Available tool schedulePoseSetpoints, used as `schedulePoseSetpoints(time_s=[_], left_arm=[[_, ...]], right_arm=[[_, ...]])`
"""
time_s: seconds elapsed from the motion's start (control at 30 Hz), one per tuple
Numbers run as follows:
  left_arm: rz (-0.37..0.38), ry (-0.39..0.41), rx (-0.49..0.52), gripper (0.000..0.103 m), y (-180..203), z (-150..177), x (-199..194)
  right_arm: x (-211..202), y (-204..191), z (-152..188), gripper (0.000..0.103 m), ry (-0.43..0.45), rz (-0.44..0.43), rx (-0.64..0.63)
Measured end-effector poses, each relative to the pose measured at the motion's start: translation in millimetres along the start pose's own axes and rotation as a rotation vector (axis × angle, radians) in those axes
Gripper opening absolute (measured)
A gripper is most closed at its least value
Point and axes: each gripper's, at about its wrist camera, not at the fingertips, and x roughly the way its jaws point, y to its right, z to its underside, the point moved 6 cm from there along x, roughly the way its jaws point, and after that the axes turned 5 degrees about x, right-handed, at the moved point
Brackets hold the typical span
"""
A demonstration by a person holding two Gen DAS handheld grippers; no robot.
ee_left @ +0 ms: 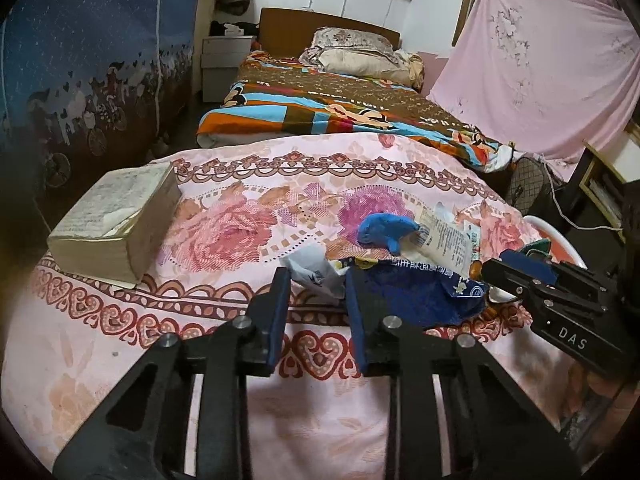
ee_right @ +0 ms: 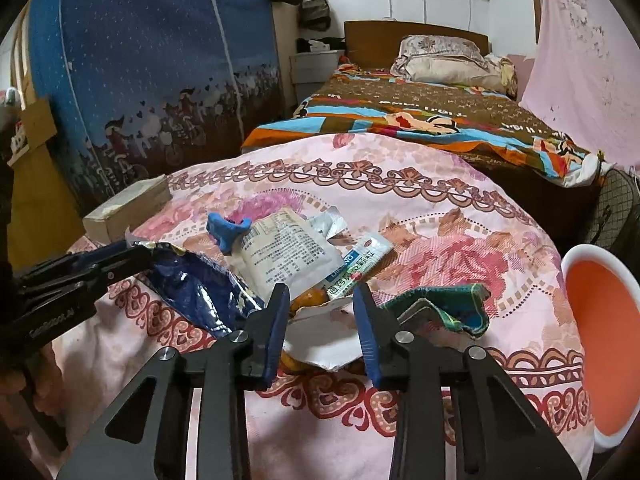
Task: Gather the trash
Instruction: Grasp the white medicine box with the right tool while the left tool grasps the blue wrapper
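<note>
Trash lies on a pink floral quilt (ee_left: 248, 216). My left gripper (ee_left: 318, 280) is open, its jaws either side of the white crumpled end of a dark blue foil wrapper (ee_left: 416, 292). In the right wrist view the left gripper (ee_right: 136, 250) touches that wrapper (ee_right: 200, 292). My right gripper (ee_right: 322, 294) is open around a torn white paper scrap (ee_right: 320, 336) with orange peel (ee_right: 308, 298) beneath. A blue clay lump (ee_right: 224, 230), a white printed sachet (ee_right: 284, 252), a small green-lettered packet (ee_right: 356, 264) and a green wrapper (ee_right: 444, 304) lie nearby.
A thick old book (ee_left: 116, 224) lies at the quilt's left edge. An orange bin with a white rim (ee_right: 600, 344) stands at the right. Behind lies a bed with a colourful blanket (ee_left: 340, 100), a blue curtain (ee_right: 160, 60) at left, and a pink sheet (ee_left: 540, 72) at right.
</note>
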Motion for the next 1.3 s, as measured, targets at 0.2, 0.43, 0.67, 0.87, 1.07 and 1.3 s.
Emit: schedulePoseSetpoints(time_s=[0.2, 0.43, 0.67, 0.87, 1.07, 1.3], left_arm=[[0.006, 0.054, 0.031, 0.011, 8, -3, -11], [-0.031, 0.111, 0.051, 0.011, 11, -6, -26], [-0.049, 0.120, 0.036, 0.011, 8, -4, -31], [-0.085, 0.059, 0.052, 0.011, 5, 2, -27], [-0.076, 0.052, 0.034, 0.011, 1, 5, -27], [-0.082, 0.053, 0.031, 0.011, -3, 6, -30]], right_arm=[[-6, -1, -1, 0.018, 0.029, -0.003, -0.003], [-15, -2, -3, 0.010, 0.079, -0.012, -0.004], [-21, 0, -5, 0.007, 0.109, -0.001, 0.001], [-19, 7, 1, 0.011, 0.059, -0.008, 0.037], [-22, 3, 10, 0.047, 0.019, -0.040, 0.021], [-3, 3, 19, 0.047, -0.070, -0.021, 0.017]])
